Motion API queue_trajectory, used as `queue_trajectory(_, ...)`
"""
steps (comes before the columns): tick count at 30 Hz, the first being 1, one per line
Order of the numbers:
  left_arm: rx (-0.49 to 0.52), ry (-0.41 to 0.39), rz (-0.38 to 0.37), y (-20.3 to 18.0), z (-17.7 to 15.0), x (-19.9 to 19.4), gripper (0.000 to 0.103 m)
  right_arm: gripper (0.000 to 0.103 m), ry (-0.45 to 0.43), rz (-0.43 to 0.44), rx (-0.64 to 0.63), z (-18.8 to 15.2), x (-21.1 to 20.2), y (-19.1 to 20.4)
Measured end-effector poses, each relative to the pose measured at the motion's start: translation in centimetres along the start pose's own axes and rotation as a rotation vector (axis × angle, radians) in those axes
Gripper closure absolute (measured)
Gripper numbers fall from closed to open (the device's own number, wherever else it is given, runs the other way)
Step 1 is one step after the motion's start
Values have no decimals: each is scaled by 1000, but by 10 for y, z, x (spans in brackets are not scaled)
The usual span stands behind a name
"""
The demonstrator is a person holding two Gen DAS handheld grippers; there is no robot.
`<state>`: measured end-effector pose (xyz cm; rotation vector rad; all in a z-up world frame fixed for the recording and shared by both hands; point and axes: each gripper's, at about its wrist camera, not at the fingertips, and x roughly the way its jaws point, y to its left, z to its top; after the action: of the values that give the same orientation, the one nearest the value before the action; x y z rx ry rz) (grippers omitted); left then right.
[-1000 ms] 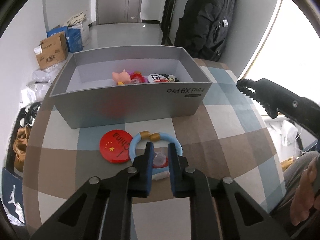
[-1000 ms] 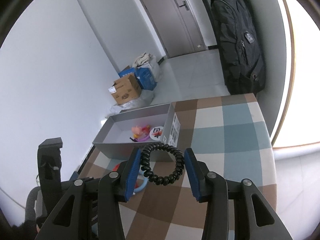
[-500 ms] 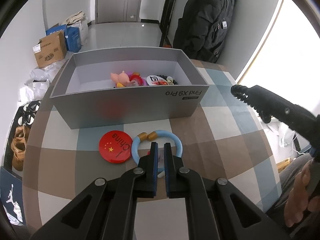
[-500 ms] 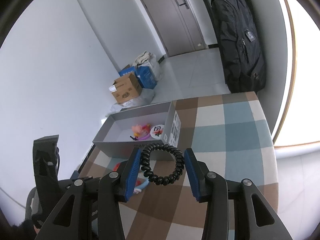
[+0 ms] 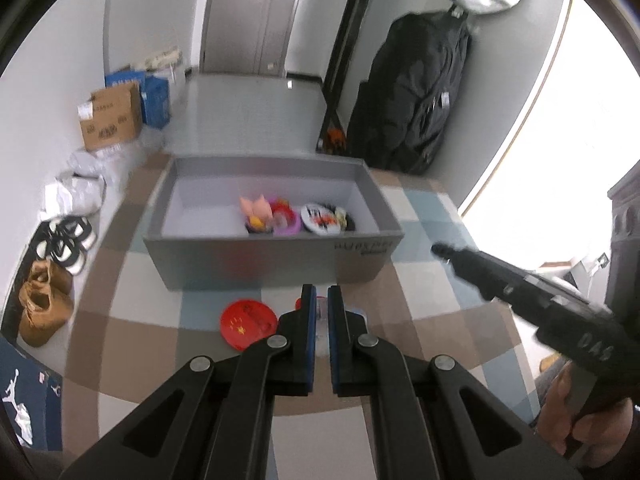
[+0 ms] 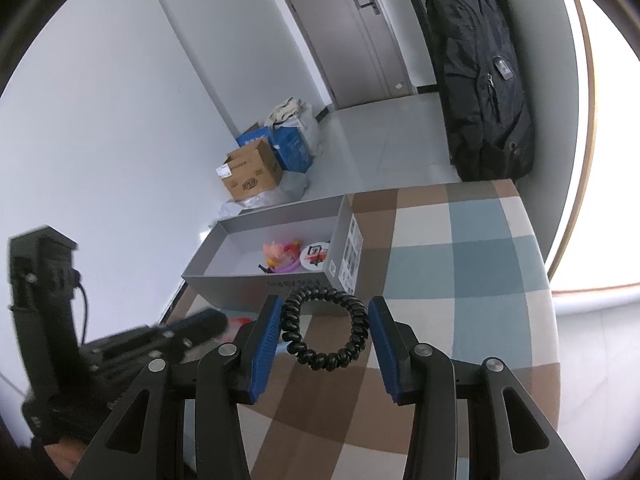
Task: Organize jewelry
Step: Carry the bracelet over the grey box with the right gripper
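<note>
A grey box (image 5: 248,264) stands on the checked table and holds several small trinkets (image 5: 276,216); it also shows in the right wrist view (image 6: 256,276). My left gripper (image 5: 321,300) is shut on a small clear and red trinket (image 5: 320,312) and is raised above the table in front of the box. The blue bangle (image 5: 358,314) is mostly hidden behind its fingers. A red round badge (image 5: 248,324) lies on the table at the left. My right gripper (image 6: 322,320) is shut on a black spiral hair tie (image 6: 324,330), held above the table near the box's corner.
The right gripper's body (image 5: 532,300) reaches in from the right in the left wrist view. Shoes (image 5: 56,272), cardboard boxes (image 5: 112,120) and a black backpack (image 5: 416,104) are on the floor beyond the table. The table edge (image 6: 548,280) curves at the right.
My left gripper closed on the small trinket inside the blue bangle and lifted it up from the table. The right gripper kept its hold on the hair tie and shifted slightly.
</note>
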<state>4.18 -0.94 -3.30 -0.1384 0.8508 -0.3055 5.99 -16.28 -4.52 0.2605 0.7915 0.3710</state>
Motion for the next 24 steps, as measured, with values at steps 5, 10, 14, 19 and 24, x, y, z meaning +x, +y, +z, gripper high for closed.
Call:
queue_trajectory(5, -10, -29, -15, 3, 4, -4, 101, 60, 8, -2, -8, -1, 3, 2)
queue_trajectory(10, -56, -44, -44, 12, 9, -10, 101, 60, -15, 27, -23, 1, -2, 7)
queue_trajectory(14, -77, -64, -54, 16, 18, -18, 101, 60, -35, 57, -35, 7, -5, 13)
queue_trajectory(19, -102, -72, -46, 21, 32, -16, 101, 60, -41, 88, -40, 20, 1, 22)
queue_trajectory(24, -123, -70, -40, 29, 43, -11, 101, 60, -41, 112, -40, 37, 12, 27)
